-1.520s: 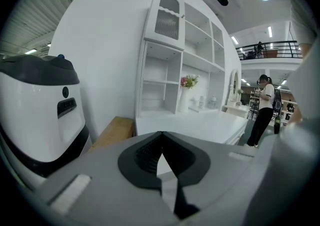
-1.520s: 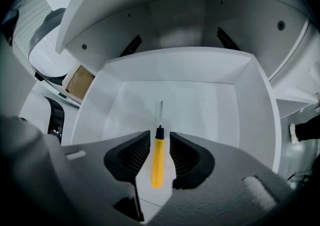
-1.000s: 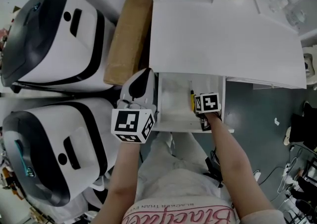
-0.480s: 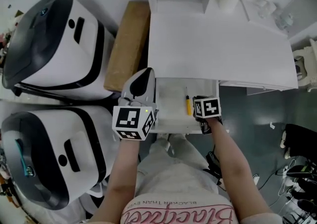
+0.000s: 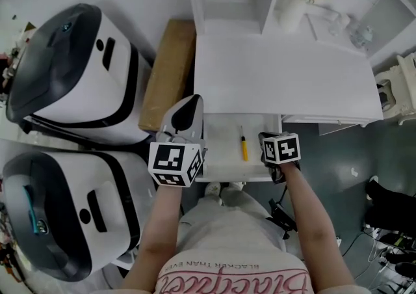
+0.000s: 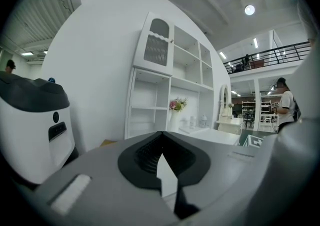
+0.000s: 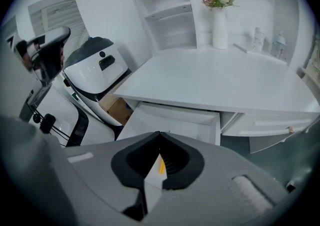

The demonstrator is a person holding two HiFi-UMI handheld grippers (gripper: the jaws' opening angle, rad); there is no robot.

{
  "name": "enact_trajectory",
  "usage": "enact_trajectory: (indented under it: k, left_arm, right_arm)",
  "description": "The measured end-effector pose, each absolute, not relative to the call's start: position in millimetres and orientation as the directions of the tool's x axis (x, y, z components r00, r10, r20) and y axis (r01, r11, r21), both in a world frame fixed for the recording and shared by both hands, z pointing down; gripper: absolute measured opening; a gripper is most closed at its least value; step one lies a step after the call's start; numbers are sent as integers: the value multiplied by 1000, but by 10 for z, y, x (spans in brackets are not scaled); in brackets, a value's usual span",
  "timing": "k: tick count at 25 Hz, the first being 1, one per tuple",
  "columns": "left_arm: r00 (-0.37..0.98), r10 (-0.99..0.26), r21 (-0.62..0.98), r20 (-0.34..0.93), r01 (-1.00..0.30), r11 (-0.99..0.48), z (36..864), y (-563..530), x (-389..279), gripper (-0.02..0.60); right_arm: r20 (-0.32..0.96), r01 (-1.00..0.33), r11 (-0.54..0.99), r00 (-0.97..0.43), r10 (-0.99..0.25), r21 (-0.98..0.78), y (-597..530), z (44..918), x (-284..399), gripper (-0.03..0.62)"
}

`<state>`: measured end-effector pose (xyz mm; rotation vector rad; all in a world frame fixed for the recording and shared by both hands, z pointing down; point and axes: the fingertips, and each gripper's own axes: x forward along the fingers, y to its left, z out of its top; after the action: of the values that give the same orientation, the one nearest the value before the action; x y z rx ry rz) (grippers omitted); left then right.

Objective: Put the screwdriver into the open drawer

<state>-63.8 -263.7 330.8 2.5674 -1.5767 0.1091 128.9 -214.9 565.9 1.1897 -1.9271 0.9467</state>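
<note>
- Two in all, the left hand-held gripper (image 6: 161,133) and the right hand-held gripper (image 7: 160,134) each had jaws pressed together, empty
- One screwdriver (image 5: 243,145) lay inside the single open drawer (image 5: 224,138) under the worktop (image 5: 279,78)

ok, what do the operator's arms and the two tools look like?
Left tool and right tool: smooth grey shells, black ribbed pads inside the jaws. Each carries a white cube with black square markers. Forearms are bare, no sleeves reach them. Pale top with pink lettering.

yellow screwdriver (image 5: 244,149), white drawer (image 5: 223,145), tan box (image 5: 168,71)
</note>
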Motion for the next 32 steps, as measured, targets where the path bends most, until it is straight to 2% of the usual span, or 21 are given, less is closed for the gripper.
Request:
enact_trajectory:
  k: [12,21,32]
  left_arm:
    - [493,-868,18,59,-870,-493,2953,-2638,-510,15]
    - [507,-862,-12,-2,-862,-507,2675,-2611,-393,15]
    - [536,-842,-65,-55,-844,-533,2415,-2579,-276,15]
  right_arm:
    - [719,-908,371,-390,-575,-196,-2242,4951,1436,2]
    - [494,-912,401,-388,-778,-86,-2324,4072,1562,2]
    - [243,-927,363,-333,-911,94,-2308,3119,1722,2]
